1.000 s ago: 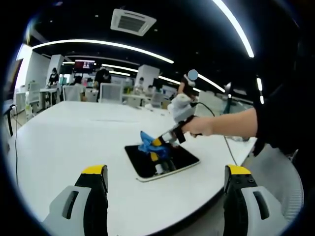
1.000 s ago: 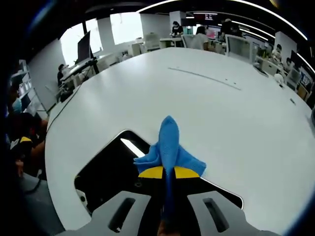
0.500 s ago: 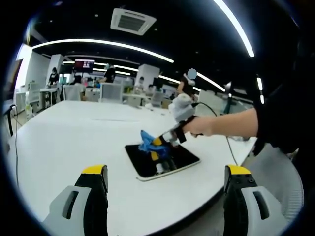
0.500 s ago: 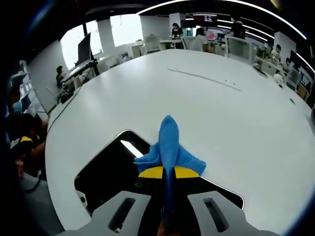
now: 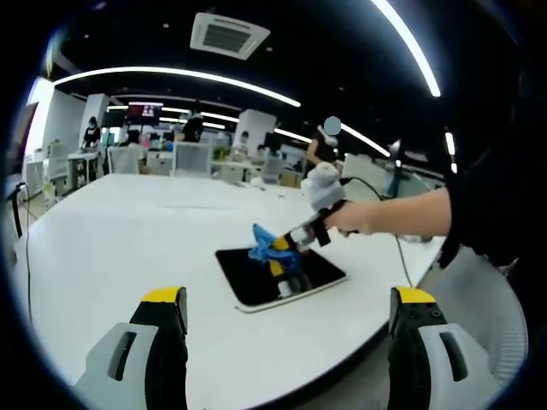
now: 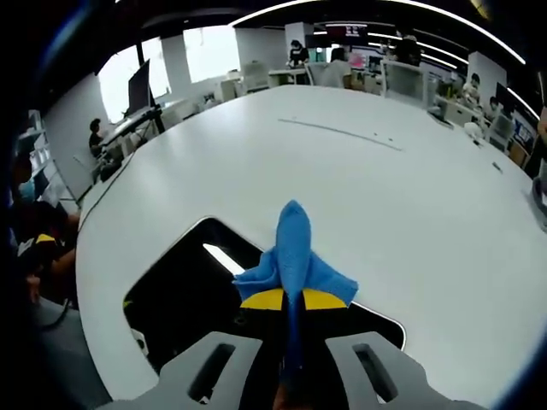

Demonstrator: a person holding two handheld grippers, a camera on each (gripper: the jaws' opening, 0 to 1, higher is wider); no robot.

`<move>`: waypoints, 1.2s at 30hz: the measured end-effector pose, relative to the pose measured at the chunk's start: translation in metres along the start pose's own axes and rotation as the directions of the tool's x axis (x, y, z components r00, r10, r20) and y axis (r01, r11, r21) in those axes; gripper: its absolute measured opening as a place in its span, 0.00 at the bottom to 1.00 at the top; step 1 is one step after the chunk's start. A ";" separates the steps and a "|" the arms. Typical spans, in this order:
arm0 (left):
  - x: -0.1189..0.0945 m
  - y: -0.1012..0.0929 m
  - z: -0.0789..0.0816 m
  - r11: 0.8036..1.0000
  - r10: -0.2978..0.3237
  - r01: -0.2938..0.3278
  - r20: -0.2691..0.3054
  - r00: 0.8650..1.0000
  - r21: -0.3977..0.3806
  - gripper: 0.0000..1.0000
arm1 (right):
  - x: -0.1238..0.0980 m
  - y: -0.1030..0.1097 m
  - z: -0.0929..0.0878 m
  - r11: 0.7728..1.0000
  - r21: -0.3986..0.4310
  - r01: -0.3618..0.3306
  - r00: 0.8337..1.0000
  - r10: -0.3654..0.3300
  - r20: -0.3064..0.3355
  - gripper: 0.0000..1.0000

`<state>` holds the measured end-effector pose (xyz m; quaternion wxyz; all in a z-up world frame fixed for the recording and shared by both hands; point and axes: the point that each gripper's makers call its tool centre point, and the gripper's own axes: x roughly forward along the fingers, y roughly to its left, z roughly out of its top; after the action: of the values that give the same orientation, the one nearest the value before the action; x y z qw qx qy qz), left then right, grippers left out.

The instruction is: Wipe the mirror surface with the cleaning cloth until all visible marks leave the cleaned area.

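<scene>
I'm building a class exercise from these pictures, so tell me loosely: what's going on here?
A person is cleaning a dark mirror that lies flat on a large white table. The right gripper is shut on a blue cleaning cloth and holds it over the mirror. The person's hand guides that gripper from the side. The left gripper waits open above the table's near edge, holding nothing.

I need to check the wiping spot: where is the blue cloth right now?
The blue cloth is pinched in the right gripper, over the mirror on the white table; in the left gripper view it sits at the mirror's far edge.
</scene>
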<state>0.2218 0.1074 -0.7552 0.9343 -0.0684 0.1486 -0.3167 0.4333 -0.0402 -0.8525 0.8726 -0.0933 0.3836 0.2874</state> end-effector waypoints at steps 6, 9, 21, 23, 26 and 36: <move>0.000 0.000 0.000 1.000 0.000 0.000 -0.001 1.000 0.000 0.99 | -0.006 -0.010 -0.006 1.000 0.016 0.017 1.000 -0.017 -0.002 0.01; 0.000 0.000 0.000 1.000 0.000 0.000 -0.001 1.000 -0.001 0.99 | -0.008 -0.012 -0.007 0.999 0.023 0.025 1.000 -0.025 -0.002 0.01; 0.000 0.001 0.000 1.000 0.005 -0.005 0.003 1.000 0.000 0.99 | -0.010 -0.011 -0.009 0.998 0.047 0.040 0.999 -0.040 0.010 0.01; 0.000 0.001 0.000 1.000 0.004 -0.004 0.004 1.000 0.000 0.99 | -0.010 -0.011 -0.010 0.998 0.046 0.041 0.999 -0.041 0.012 0.01; 0.000 0.000 0.000 1.000 0.002 -0.002 0.003 1.000 0.000 0.99 | -0.013 -0.008 -0.013 0.998 0.037 0.043 0.999 -0.044 0.016 0.01; -0.001 0.001 0.001 1.000 0.009 -0.009 0.010 1.000 0.000 0.99 | -0.020 -0.001 -0.020 0.999 0.043 0.033 0.999 -0.034 0.003 0.01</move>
<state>0.2225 0.1089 -0.7541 0.9365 -0.0694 0.1442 -0.3121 0.4104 -0.0573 -0.8520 0.8798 -0.0804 0.3865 0.2647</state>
